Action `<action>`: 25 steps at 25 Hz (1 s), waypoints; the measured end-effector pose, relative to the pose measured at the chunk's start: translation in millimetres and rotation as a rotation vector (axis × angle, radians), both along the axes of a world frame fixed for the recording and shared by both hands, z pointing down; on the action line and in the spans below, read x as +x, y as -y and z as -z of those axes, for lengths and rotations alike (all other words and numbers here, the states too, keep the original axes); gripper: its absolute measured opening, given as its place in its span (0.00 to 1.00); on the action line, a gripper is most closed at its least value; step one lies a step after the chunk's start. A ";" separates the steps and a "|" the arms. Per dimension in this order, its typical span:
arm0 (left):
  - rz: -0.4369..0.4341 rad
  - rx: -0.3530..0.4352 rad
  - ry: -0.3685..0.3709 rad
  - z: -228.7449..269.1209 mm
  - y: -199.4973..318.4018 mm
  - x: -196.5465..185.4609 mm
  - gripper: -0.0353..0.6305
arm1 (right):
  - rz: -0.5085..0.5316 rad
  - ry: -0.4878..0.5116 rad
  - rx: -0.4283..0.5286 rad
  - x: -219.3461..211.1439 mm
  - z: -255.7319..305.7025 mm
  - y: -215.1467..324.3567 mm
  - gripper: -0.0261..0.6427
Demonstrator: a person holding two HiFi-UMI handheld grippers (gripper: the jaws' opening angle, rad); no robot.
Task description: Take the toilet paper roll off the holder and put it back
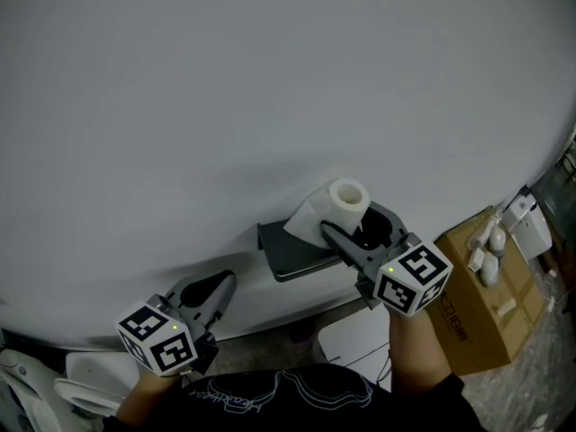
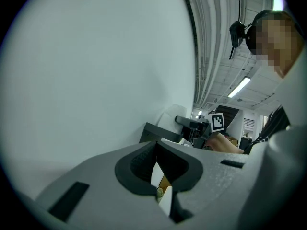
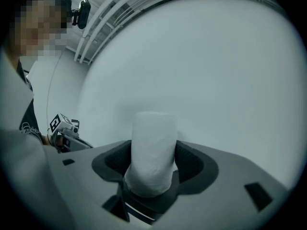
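Note:
A white toilet paper roll [image 1: 347, 196] stands upright at the wall on a dark grey holder shelf [image 1: 290, 252]; a sheet hangs down its left side. My right gripper [image 1: 353, 220] reaches in from below, one jaw on each side of the roll. In the right gripper view the roll [image 3: 152, 150] fills the gap and both pads touch it. My left gripper [image 1: 219, 286] hangs low at the left, apart from the holder, jaws together and empty. The left gripper view shows its closed tips [image 2: 156, 145], with the holder [image 2: 152, 131] and right gripper [image 2: 201, 125] beyond.
A plain white wall [image 1: 270, 79] fills most of the head view. A cardboard box [image 1: 477, 309] with small white items on top stands at the right. A white box [image 1: 360, 342] sits under the holder, and a white fixture [image 1: 76, 387] is at the lower left.

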State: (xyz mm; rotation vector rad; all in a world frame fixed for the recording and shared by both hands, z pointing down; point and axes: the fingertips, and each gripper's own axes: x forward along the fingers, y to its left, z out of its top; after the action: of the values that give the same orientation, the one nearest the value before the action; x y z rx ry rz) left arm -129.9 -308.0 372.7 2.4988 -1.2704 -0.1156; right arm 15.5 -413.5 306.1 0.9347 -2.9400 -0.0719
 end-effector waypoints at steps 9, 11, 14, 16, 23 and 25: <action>-0.025 0.014 0.014 24.2 -12.7 -7.8 0.06 | -0.040 -0.037 0.010 0.7 1.6 -0.8 0.46; -0.030 0.017 0.017 30.2 -14.9 -10.3 0.06 | -0.046 -0.038 0.015 -0.2 4.6 -2.4 0.46; -0.025 0.010 0.019 34.2 -20.6 -14.9 0.06 | -0.051 -0.041 0.022 -2.0 11.7 -8.8 0.46; -0.022 0.007 0.018 36.1 -21.8 -18.2 0.06 | -0.052 -0.033 0.030 -3.0 17.9 -12.2 0.46; -0.039 0.022 0.015 52.4 -35.4 -16.5 0.06 | -0.067 0.009 0.051 2.6 42.8 -35.3 0.46; -0.046 0.031 0.017 56.9 -42.5 -12.5 0.06 | -0.076 0.022 0.063 9.2 51.3 -46.0 0.46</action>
State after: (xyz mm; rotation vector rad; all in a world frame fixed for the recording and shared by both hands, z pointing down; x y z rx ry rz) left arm -142.4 -265.5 315.8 2.5593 -1.2257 -0.1040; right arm 24.8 -367.5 254.8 1.0618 -2.9344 -0.1530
